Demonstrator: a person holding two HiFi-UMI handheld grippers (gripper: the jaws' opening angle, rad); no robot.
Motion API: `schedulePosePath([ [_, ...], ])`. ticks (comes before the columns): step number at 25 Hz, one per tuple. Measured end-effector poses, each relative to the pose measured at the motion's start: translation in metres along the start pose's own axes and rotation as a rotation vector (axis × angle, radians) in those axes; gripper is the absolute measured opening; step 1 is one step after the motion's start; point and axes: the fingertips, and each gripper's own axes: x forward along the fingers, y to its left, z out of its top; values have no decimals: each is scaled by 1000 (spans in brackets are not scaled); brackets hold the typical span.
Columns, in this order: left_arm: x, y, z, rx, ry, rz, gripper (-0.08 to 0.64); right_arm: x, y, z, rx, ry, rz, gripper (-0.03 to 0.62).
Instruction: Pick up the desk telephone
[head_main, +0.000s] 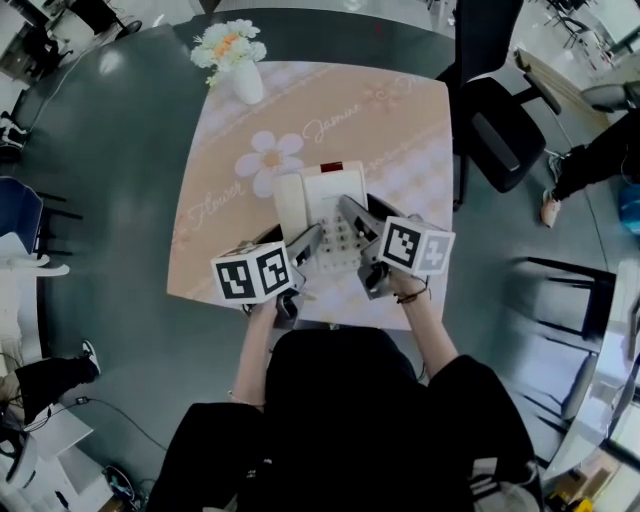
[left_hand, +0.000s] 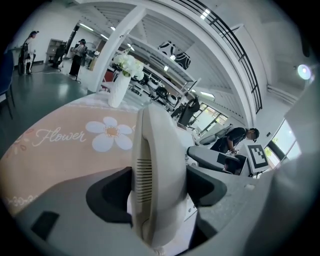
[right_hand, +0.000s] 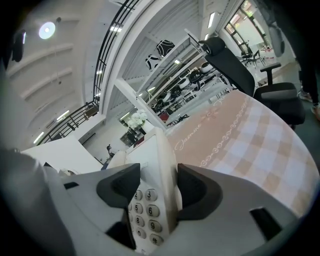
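Note:
The white desk telephone (head_main: 322, 194) lies near the front of a table under a pink flowered cloth (head_main: 225, 160). My left gripper (head_main: 308, 241) is shut on the phone's left side, where the handset (left_hand: 159, 170) fills the gap between the dark pads (left_hand: 107, 195). On the phone's right edge my right gripper (head_main: 352, 222) is shut, next to the number keys (right_hand: 146, 216). In both gripper views the jaws press against the white casing. I cannot tell whether the phone rests on the cloth or is raised off it.
A white vase of flowers (head_main: 238, 62) stands at the table's far left edge. A black office chair (head_main: 497, 112) sits at the right of the table. The person's body is close against the table's front edge.

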Motion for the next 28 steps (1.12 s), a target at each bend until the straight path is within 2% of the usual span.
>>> schedulePosePath([
  [28,-61,-49,33,106,-102,-52,324,-59,60,40,-54,-158,57,212],
])
